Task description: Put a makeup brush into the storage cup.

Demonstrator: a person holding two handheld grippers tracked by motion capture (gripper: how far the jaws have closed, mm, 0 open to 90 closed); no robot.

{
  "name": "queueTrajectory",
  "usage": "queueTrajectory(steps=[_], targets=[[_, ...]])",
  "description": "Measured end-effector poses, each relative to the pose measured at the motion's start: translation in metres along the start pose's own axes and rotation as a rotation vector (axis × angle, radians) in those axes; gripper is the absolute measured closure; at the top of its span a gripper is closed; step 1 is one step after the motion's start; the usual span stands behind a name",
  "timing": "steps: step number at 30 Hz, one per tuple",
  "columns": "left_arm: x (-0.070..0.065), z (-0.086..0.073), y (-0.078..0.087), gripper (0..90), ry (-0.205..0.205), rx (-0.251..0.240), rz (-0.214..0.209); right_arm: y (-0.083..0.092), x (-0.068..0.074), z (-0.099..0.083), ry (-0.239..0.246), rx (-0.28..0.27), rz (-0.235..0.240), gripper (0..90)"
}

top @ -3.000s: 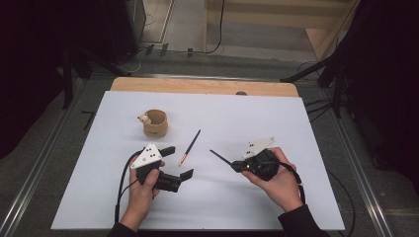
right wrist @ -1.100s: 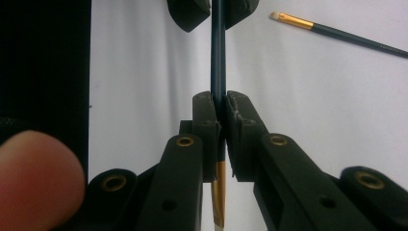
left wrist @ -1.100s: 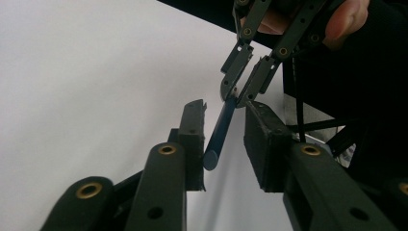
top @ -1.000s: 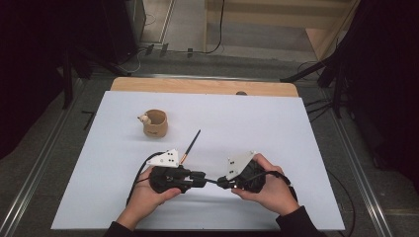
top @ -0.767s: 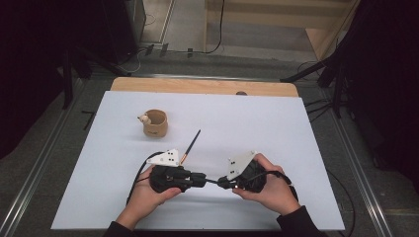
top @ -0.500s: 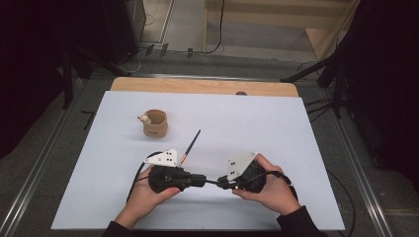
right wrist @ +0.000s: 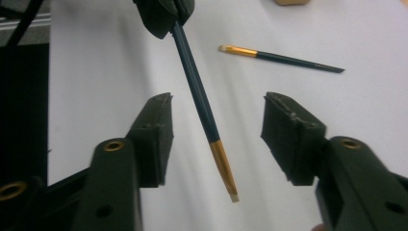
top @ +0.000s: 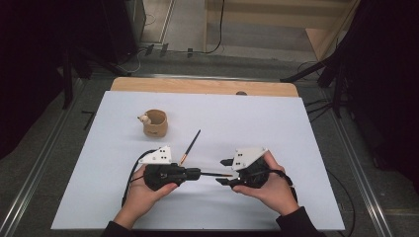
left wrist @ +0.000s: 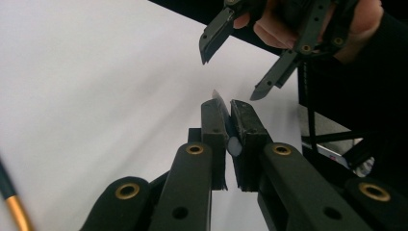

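Observation:
My left gripper (top: 195, 173) is shut on the handle of a dark brush (top: 215, 174) with a gold ferrule. The brush points right, level above the white table. In the left gripper view the handle's pale end (left wrist: 234, 144) sits between the closed pads of my left gripper (left wrist: 228, 108). My right gripper (top: 221, 172) is open, with one jaw on each side of the brush's bristle end. The right gripper view shows the brush (right wrist: 197, 96) hanging between the spread jaws of my right gripper (right wrist: 216, 103) without touching them.
A second brush (top: 190, 146) lies flat on the white sheet just behind the grippers, also seen as the second brush (right wrist: 281, 57). A tan cup (top: 156, 123) with a small figure on its rim stands at the back left. The table's wooden edge (top: 197, 86) runs along the far side.
Three seconds ago the hands were apart and a brush stuck out of the right gripper. The grippers have come together; the left now grips that brush and the right's jaws are open.

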State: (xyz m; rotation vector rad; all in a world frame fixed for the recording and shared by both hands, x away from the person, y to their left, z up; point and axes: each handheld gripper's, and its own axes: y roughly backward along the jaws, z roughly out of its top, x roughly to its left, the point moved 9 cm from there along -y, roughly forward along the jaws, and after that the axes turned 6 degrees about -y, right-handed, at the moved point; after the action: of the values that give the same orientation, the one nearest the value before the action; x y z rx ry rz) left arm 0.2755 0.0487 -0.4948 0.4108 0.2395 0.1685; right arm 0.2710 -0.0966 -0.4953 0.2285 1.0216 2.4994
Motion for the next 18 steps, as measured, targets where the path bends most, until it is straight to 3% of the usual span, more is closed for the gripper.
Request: queueTrajectory(steps=[8,18], targets=[[0.008,0.001,0.007,85.9,0.000,-0.021,0.057,0.001,-0.005,0.004,-0.079,-0.081,-0.016,35.9],[0.016,0.002,0.013,85.9,0.011,-0.040,0.131,0.001,-0.009,0.006,-0.162,-0.152,-0.013,34.7]])
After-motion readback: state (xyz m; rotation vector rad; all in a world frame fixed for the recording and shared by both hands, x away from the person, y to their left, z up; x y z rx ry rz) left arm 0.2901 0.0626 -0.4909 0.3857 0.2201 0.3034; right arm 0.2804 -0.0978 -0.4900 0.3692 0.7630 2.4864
